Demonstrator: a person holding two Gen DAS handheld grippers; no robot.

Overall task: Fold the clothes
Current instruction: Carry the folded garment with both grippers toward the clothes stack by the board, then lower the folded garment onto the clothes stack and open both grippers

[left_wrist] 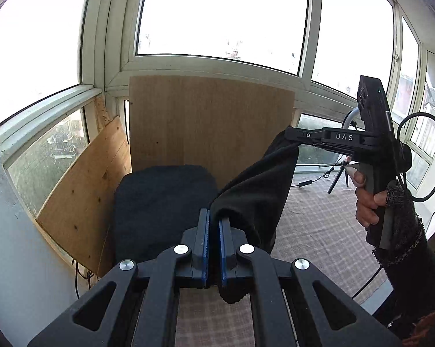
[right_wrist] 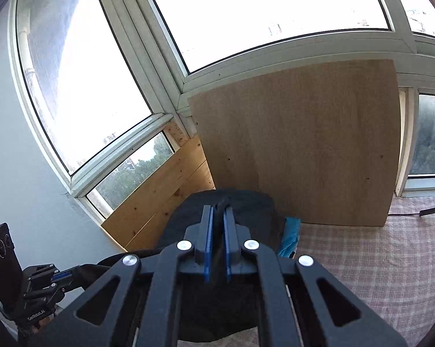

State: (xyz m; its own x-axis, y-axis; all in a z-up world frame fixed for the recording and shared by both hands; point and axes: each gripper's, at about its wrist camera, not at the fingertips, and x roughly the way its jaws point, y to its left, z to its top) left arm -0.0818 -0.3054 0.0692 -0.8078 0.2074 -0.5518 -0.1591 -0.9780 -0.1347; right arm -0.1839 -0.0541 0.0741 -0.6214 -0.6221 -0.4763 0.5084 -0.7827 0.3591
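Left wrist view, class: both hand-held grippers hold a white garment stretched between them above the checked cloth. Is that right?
Not quite: the garment is black, not white, as the left wrist view shows. The rest stands: the left hand-held gripper and right hand-held gripper each pinch it above the checked cloth.

Overexposed windows (left_wrist: 223,11) backlight both views; fisheye edges curve.

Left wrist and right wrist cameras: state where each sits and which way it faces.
Left wrist: on the left gripper, facing the windows; shows the black garment, the right gripper and the right hand.
Right wrist: on the right gripper, facing the wooden board; shows the left gripper at lower left.
Shared: garment, board, folded dark stack, checked cloth.
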